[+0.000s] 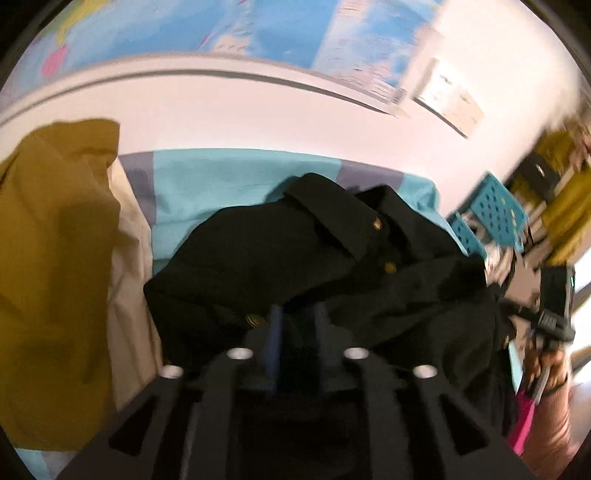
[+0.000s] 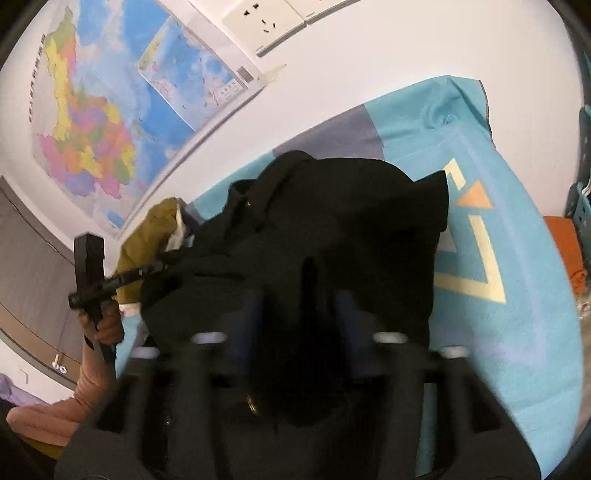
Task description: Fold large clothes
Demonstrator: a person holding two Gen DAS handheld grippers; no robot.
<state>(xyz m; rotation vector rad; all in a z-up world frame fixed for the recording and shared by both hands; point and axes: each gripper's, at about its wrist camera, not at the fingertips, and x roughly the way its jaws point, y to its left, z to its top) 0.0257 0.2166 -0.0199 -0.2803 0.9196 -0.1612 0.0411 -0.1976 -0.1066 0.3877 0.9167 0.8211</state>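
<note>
A black coat with brass buttons (image 1: pixel 332 258) lies bunched on a turquoise patterned cloth (image 1: pixel 221 184); it also shows in the right wrist view (image 2: pixel 351 221). My left gripper (image 1: pixel 297 317) has its blue-padded fingers close together with black coat fabric between them. In the right wrist view the left gripper's fingers reach into the coat's left edge (image 2: pixel 162 264). My right gripper (image 2: pixel 303 299) has its fingers wider apart, with a fold of the black coat bunched between them. The right gripper shows at the right edge of the left wrist view (image 1: pixel 554 314).
A mustard-yellow garment (image 1: pixel 55 258) over a cream one (image 1: pixel 129 295) lies left of the coat. A white wall with maps (image 2: pixel 92 129) and a socket (image 2: pixel 266 22) stands behind. Turquoise baskets (image 1: pixel 491 218) and an orange cloth (image 2: pixel 565 251) sit to the right.
</note>
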